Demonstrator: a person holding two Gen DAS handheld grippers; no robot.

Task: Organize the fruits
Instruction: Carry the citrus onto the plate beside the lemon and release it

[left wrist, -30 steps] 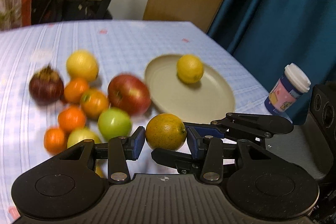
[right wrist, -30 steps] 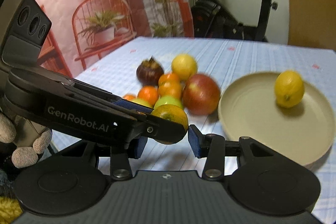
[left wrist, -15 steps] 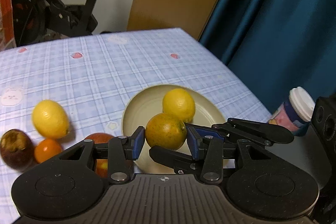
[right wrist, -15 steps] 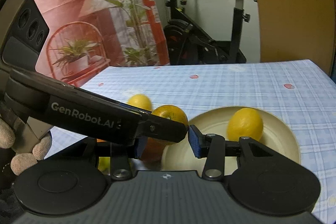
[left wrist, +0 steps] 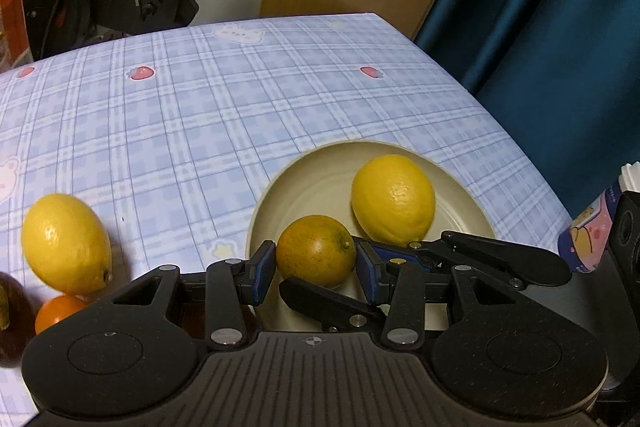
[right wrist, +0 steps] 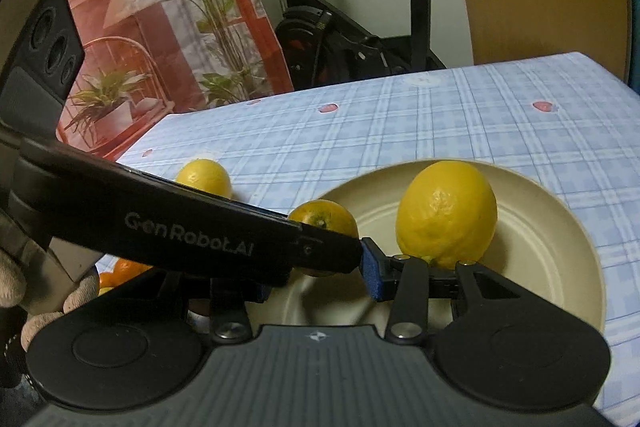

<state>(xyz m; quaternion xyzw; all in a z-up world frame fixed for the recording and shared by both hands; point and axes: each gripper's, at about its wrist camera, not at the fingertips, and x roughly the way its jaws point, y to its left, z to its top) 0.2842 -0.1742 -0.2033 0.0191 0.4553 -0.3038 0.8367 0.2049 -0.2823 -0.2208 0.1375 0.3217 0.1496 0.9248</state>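
left tool (left wrist: 316, 269): pads clamped, angled down | right tool (right wrist: 316, 277): crossing it, pads parted

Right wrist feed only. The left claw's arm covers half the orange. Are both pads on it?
Observer: Yes. In the left wrist view both blue pads of the left claw press the orange's sides.
Operator: Anything right of the plate that I can't see?
Observer: A paper cup with a white lid, at that view's right edge, to the right of the plate.
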